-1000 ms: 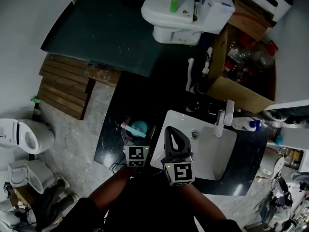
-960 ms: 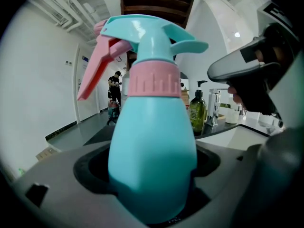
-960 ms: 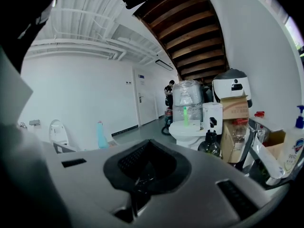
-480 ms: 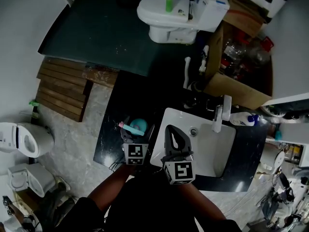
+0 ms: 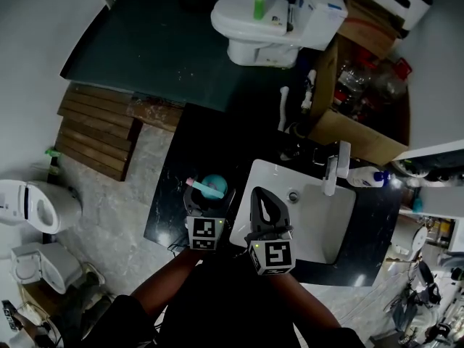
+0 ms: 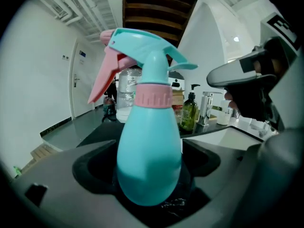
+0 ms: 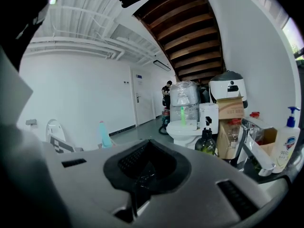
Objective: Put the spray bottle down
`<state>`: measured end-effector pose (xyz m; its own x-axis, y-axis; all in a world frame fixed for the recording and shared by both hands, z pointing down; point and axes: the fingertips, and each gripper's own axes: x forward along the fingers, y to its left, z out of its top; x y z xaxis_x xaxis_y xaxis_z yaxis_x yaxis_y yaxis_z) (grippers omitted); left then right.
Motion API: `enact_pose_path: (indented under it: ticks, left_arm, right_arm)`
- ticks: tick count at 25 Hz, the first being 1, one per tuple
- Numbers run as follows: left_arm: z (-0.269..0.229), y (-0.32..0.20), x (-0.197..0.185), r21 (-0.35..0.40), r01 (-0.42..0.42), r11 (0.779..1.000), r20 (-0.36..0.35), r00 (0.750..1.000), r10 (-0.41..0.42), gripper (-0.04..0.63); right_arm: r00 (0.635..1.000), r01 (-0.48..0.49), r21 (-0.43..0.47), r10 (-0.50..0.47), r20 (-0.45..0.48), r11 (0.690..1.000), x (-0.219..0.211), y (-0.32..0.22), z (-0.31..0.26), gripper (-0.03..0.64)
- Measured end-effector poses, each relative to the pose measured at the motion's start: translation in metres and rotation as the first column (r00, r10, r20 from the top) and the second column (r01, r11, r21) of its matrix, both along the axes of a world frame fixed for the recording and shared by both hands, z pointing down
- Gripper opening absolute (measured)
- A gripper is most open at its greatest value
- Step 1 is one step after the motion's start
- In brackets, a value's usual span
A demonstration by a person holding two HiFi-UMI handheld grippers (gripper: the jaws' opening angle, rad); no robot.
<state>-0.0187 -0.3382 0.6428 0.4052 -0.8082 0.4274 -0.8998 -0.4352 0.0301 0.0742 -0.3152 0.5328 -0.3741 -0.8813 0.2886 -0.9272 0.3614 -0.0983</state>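
A teal spray bottle [image 5: 212, 187] with a pink trigger and collar stands upright between the jaws of my left gripper [image 5: 205, 203], which is shut on its lower body. It hangs over the black countertop [image 5: 168, 210] just left of the sink; whether its base touches the counter I cannot tell. In the left gripper view the spray bottle [image 6: 149, 156] fills the middle, with the left gripper [image 6: 151, 184] clamped round it. My right gripper [image 5: 265, 207] is over the sink's left rim, shut and empty. Its jaws meet in the right gripper view, right gripper [image 7: 140, 177].
A white sink [image 5: 320, 227] with a chrome faucet [image 5: 332, 171] lies to the right, and a white pump bottle [image 5: 366, 177] stands behind it. On the counter's far side stand a dark green bottle [image 6: 189, 113], a cardboard box [image 5: 357, 133] and a toilet [image 5: 254, 22].
The head view has shifted slightly. Both grippers stay in nearly the same place, and the left one still holds the spray bottle.
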Motion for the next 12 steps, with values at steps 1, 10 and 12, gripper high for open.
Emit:
enact_pose_path:
  ticks: [1, 10, 12]
  left_arm:
    - [-0.001, 0.003, 0.0, 0.001, -0.005, 1.0, 0.0, 1.0, 0.005, 0.43]
    - [-0.016, 0.028, -0.014, 0.006, 0.016, 1.0, -0.033, 0.999, -0.016, 0.43]
    - [-0.023, 0.034, -0.017, 0.015, 0.018, 1.0, -0.039, 0.999, -0.017, 0.43]
  right_arm:
    - [1.0, -0.002, -0.004, 0.002, -0.001, 1.0, -0.001, 0.002, 0.001, 0.015]
    - [1.0, -0.01, 0.004, 0.01, -0.015, 1.0, -0.013, 0.013, -0.002, 0.015]
    - [1.0, -0.002, 0.011, 0.002, -0.02, 1.0, -0.017, 0.018, -0.005, 0.015]
